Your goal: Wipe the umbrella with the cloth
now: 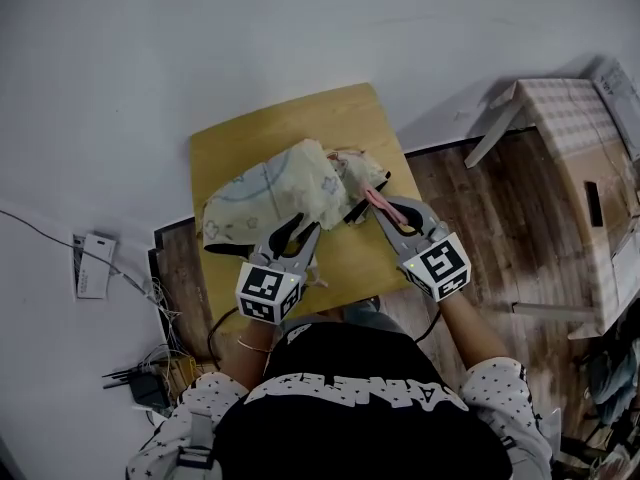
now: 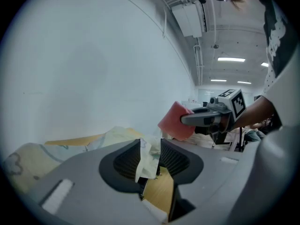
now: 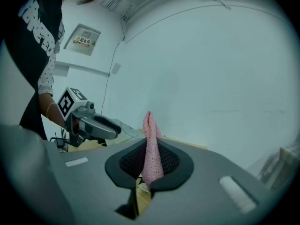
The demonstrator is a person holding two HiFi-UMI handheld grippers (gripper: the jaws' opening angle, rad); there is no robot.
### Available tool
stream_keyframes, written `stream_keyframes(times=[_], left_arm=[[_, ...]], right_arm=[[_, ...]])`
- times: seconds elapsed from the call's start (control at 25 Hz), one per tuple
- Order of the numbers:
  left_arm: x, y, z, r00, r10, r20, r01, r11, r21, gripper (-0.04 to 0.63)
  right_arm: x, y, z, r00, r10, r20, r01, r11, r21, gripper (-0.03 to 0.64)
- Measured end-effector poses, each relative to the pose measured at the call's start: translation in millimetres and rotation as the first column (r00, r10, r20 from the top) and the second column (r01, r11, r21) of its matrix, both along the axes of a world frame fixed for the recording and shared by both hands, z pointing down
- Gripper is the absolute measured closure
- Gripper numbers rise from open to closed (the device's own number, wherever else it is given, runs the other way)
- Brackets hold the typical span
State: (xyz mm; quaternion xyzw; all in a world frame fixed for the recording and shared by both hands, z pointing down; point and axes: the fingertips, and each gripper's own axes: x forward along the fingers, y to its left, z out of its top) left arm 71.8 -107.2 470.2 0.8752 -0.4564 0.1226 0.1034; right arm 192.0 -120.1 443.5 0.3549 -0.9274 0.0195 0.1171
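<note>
The umbrella [image 1: 268,193] lies on the table [image 1: 335,116], toward its left side. The left gripper [image 1: 303,226] sits at its near edge, fabric between the jaws. To the right, the right gripper [image 1: 388,204] holds the cloth [image 3: 152,153] against the umbrella's right end.

Things around the small wood table

The table [image 1: 250,138] stands against a white wall [image 1: 150,48] on a dark wood floor [image 1: 500,198]. To its left a little white box [image 1: 93,265] sits on the wall, with a thin wire [image 1: 35,226] running to it. Lower down lies a black box [image 1: 150,388] beside a messy bunch of cords [image 1: 178,368]. To the right is a stool [image 1: 572,116] with a checked top (tipped to one side), and near it a big cardboard box [image 1: 610,238]. Long lights [image 2: 231,59] shine on the ceiling. A paper sign [image 3: 83,40] hangs high on a wall; its print is too small to read.
</note>
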Motion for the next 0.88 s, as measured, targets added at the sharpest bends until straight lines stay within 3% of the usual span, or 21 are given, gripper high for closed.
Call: stream_keyframes(times=[0.24,0.44,0.68,0.88], left_arm=[[27.1,-19.4,32.5,0.992,-0.010,0.123,0.012,1.000,-0.013,0.444],[28.8,-40.7,41.0,0.960,-0.080,0.267,0.079,0.997,0.016,0.410],[38.8,-52.0,65.8,0.938,-0.041,0.345,0.048,0.999,-0.013,0.402],[34.4,-60.7,75.7,0.918,-0.088,0.386,0.105,0.994,-0.022,0.412]], right_arm=[[25.7,15.4,-1.8,1.000,0.003,0.009,-0.003,1.000,-0.017,0.583],[45.7,19.0,-2.5,0.998,0.020,0.052,-0.019,1.000,-0.022,0.583],[56.3,23.7,-0.3,0.997,0.052,0.051,-0.050,0.998,-0.037,0.583],[61.1,31.6,4.0,0.997,0.058,0.045,-0.055,0.997,-0.056,0.583]])
